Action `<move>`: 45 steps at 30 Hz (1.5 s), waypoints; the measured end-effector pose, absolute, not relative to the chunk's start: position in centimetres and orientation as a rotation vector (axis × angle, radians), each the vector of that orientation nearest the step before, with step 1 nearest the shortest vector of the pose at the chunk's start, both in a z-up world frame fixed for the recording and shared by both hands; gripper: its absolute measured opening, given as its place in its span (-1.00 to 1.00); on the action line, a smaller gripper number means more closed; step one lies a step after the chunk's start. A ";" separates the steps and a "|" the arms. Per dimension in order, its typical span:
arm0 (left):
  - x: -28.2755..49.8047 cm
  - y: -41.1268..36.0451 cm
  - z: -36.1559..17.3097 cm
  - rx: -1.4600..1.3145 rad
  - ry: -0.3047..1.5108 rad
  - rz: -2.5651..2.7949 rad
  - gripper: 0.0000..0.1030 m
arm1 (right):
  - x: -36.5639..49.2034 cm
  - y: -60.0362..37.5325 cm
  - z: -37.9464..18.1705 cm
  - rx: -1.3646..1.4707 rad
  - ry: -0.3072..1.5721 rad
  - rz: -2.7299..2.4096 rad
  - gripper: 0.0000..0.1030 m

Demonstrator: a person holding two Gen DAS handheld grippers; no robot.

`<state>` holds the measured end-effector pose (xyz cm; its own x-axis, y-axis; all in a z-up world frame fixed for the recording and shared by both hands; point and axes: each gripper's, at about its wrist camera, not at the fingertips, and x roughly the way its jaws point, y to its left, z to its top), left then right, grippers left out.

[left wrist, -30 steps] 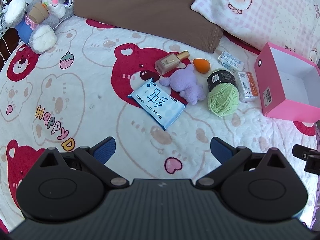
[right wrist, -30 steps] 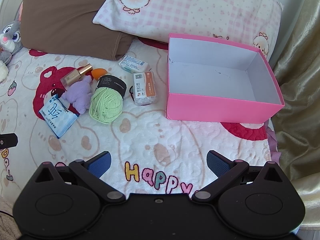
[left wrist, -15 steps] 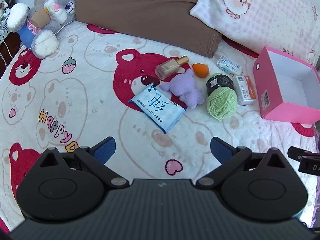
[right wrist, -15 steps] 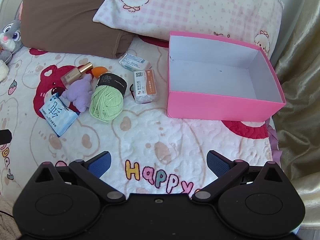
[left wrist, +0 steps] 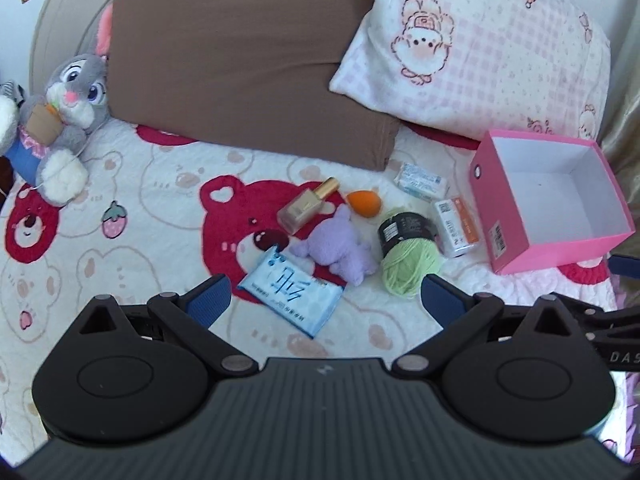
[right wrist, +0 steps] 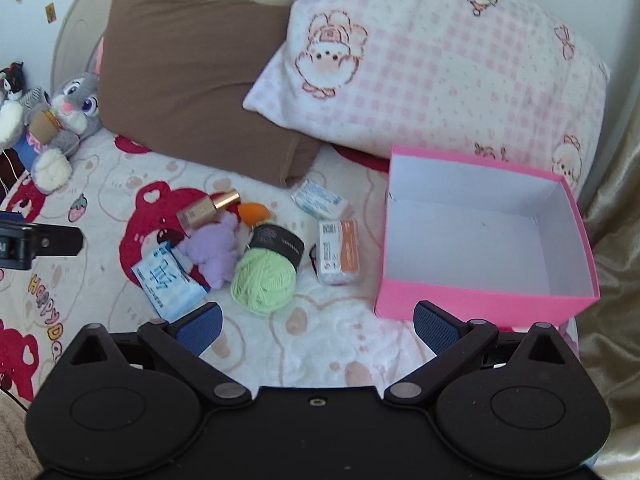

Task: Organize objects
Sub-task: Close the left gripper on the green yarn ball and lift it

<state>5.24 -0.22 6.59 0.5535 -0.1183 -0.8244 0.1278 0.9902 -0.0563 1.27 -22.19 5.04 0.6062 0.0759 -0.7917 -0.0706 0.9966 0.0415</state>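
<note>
Both grippers have pulled back from the bedspread (left wrist: 152,208), so the clutter sits farther ahead. Left gripper (left wrist: 324,296) spread wide, holding nothing; just past its fingertips lie the tissue pack (left wrist: 290,288), purple toy (left wrist: 340,246) and green yarn (left wrist: 408,260). Right gripper (right wrist: 316,326) likewise released, the seemingly empty pink box (right wrist: 476,298) ahead-right.
</note>
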 end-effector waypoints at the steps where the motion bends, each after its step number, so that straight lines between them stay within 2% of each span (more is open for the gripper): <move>1: 6.0 -0.4 6.6 -0.011 0.969 -0.166 0.99 | 1.8 -22.0 5.1 0.001 0.913 0.105 1.00; 9: 9.7 -4.6 4.2 -0.029 0.898 -0.348 0.99 | 4.7 -19.0 1.7 -0.141 0.817 0.211 1.00; 17: 12.5 -4.8 -2.6 -0.096 1.017 -0.377 0.91 | 6.7 -18.3 -2.6 -0.054 0.805 0.287 0.98; 22: 13.9 -3.8 -6.9 -0.196 1.082 -0.371 0.64 | 7.3 -17.9 -5.0 -0.055 0.803 0.311 0.98; 31: 15.1 -4.4 -10.1 -0.262 1.066 -0.409 0.51 | 8.7 -16.9 -8.3 -0.076 0.815 0.354 0.98; 34: 15.4 -4.3 -11.3 -0.304 1.074 -0.412 0.27 | 9.1 -17.0 -9.2 -0.071 0.826 0.364 0.98; 45: 16.1 -3.4 -14.5 -0.459 1.102 -0.447 -0.09 | 11.9 -18.5 -13.5 0.107 0.951 0.378 0.95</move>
<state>16.13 -3.38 -14.47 0.3837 -0.5560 -0.7373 0.1151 0.8210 -0.5592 11.88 -18.49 -13.48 0.5206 0.3613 -0.7736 -0.2679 0.9294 0.2538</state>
